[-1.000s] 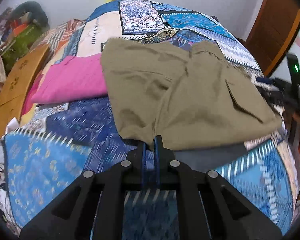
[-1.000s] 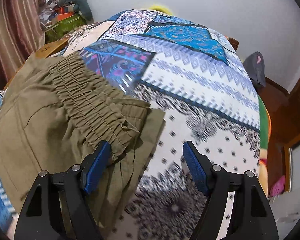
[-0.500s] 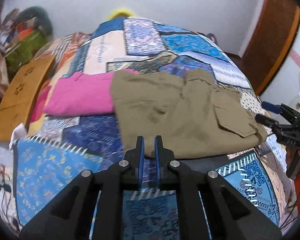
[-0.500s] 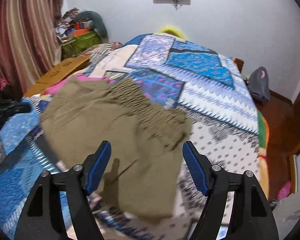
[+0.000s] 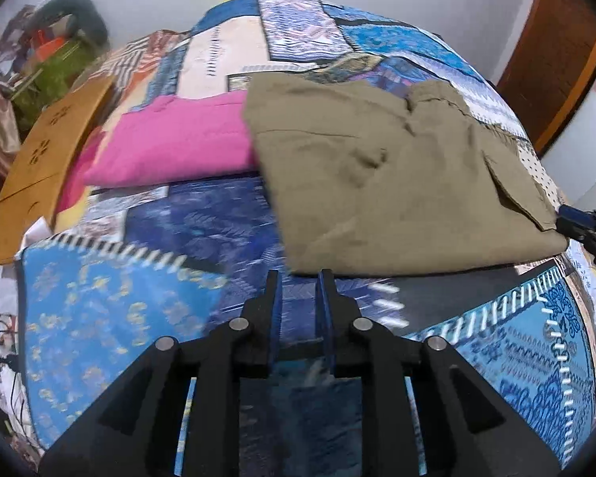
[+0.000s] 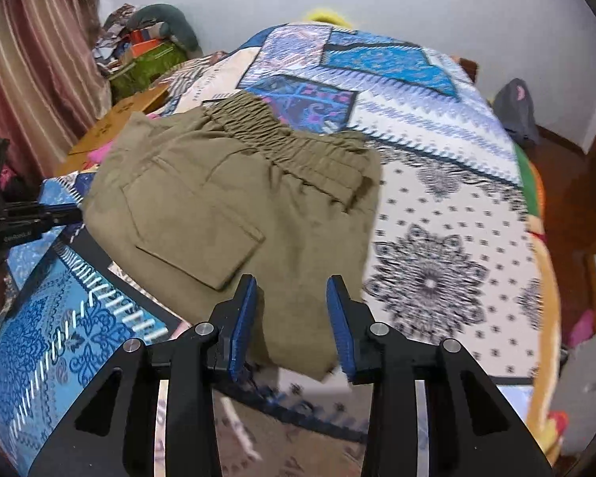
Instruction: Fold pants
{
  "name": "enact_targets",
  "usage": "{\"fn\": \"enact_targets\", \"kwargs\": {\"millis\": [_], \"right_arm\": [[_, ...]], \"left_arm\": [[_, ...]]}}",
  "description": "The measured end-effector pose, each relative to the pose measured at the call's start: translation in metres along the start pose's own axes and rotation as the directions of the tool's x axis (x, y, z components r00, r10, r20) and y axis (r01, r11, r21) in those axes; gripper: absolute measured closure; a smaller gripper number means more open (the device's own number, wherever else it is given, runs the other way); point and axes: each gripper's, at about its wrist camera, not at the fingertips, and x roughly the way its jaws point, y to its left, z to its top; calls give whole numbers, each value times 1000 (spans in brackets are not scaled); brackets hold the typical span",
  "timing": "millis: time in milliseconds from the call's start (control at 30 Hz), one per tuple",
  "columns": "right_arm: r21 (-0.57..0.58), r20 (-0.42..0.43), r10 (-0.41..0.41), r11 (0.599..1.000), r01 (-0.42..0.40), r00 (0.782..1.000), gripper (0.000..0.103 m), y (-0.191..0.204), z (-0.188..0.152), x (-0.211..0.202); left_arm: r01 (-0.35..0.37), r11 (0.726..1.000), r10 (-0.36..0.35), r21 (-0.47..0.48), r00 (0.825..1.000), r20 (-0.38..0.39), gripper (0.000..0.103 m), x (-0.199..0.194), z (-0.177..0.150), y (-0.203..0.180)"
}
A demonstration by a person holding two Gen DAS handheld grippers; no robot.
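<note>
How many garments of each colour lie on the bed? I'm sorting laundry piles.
Olive: 1, the folded pants
Pink: 1, the folded garment beside the pants
Total: 2
Both lie on the patchwork bedspread; neither gripper holds either.

Pants (image 6: 234, 198): olive woven cloth, matt, creased; gathered elastic waistband puckered, far from right gripper (image 6: 292, 314). Bedspread (image 5: 202, 238) under left gripper (image 5: 298, 302): printed patchwork cloth, matt. Pink garment (image 5: 171, 147) ahead-left: smooth matt fabric. Both grippers: matt black plastic bodies, shiny metal pins, blue ribbed pads (image 6: 242, 322). Board (image 5: 43, 151) far left: tan, matt, wood-like.
</note>
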Motion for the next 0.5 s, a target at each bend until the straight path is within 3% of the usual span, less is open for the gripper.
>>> {"fn": "enact_targets", "kwargs": {"millis": [100,233,300,400,500], "right_arm": [[-10,31,-59,998,59,998,66,-3,6,-13],[4,61,-91,996,91,994,49,-6,20,-19],[11,66,-111,994,110,992,42,-6,26,-15],[18,67,-137,991,136,988,24,-7,32,-5],[6,66,-140,990,140,988,24,-11,34,9]], "left_arm": [[11,998,-10,-56,999,32,81,-13,6,20],[39,994,-31,-103,996,78,57,-23,27,34],[37,995,-28,-90,994,102,52,-24,39,34],[26,998,-19,-59,993,116,35,-16,55,29],[37,998,-33,-43,995,95,34,1,65,24]]}}
